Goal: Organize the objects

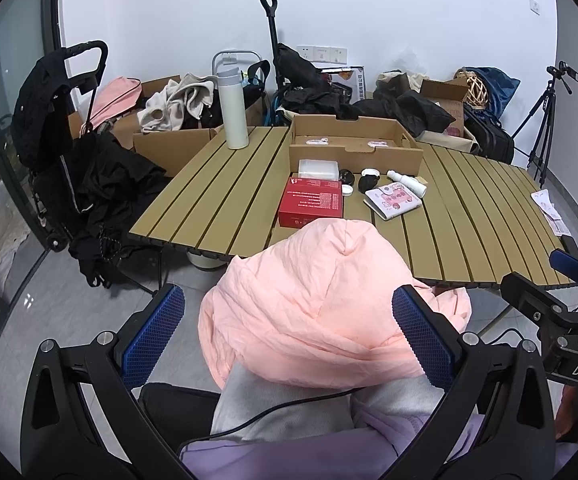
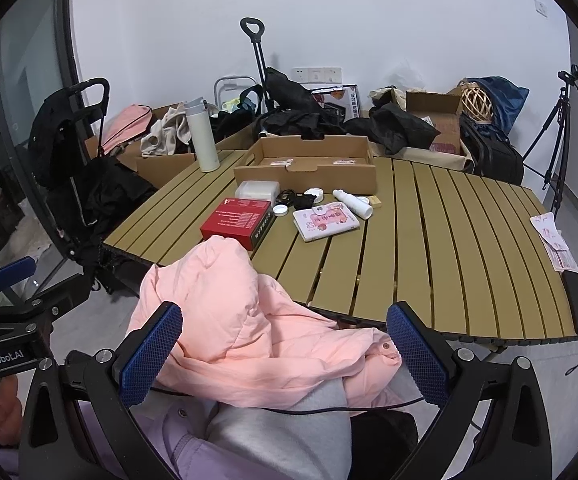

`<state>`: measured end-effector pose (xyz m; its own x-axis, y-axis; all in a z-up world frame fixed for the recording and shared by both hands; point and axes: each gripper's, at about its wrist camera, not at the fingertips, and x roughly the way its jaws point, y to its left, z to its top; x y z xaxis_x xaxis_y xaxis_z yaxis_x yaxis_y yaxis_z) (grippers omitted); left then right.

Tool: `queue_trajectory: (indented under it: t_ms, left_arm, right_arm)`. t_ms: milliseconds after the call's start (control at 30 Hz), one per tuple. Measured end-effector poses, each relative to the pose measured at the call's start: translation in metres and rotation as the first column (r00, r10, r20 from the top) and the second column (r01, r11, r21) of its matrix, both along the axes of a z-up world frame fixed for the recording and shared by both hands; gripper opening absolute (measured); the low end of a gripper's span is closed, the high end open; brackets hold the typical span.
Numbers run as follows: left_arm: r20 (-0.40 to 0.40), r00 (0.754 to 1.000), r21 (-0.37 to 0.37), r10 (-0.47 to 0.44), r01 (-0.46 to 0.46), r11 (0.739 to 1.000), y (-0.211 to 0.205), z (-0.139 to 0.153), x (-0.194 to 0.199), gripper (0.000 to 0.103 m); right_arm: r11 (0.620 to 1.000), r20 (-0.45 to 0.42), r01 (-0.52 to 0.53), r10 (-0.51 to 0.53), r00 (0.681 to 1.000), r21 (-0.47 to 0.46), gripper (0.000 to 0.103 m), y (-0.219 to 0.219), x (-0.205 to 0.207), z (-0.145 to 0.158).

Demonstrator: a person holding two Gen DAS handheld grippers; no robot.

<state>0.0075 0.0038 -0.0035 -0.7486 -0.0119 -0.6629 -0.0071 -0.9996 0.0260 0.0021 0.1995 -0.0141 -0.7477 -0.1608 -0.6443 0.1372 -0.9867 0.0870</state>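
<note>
Slatted table (image 2: 429, 240) in cluttered room | red box (image 2: 237, 222), wallet (image 2: 325, 220), bottle (image 2: 353, 203) lie loose beside cardboard tray (image 2: 309, 160) (nearly empty) | left gripper (image 1: 289, 334), right gripper (image 2: 285, 354) wide open, holding nothing | sorting seems barely begun

A bunched pink jacket (image 2: 249, 320) sits right between my spread fingers, blocking the near table edge. Past it, the red box (image 2: 239, 222), a wallet (image 2: 325, 220) and a white bottle (image 2: 353, 203) crowd the middle of the slatted table (image 2: 469, 240). The cardboard tray (image 2: 309, 164) walls off the back. Open slats to my right give clear passage; the tall flask (image 1: 233, 110) guards the far left corner.
</note>
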Motion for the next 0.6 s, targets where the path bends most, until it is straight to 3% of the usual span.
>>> queue_trajectory:
  t_ms: [600]
  left_arm:
    - [0.004,1.000,-0.002,0.002,-0.002,1.000,0.0005,-0.0003,-0.0005,0.103]
  right_arm:
    - [1.000,0.004,0.006,-0.006,1.000,0.002,0.103,0.0008,-0.0002,-0.0008]
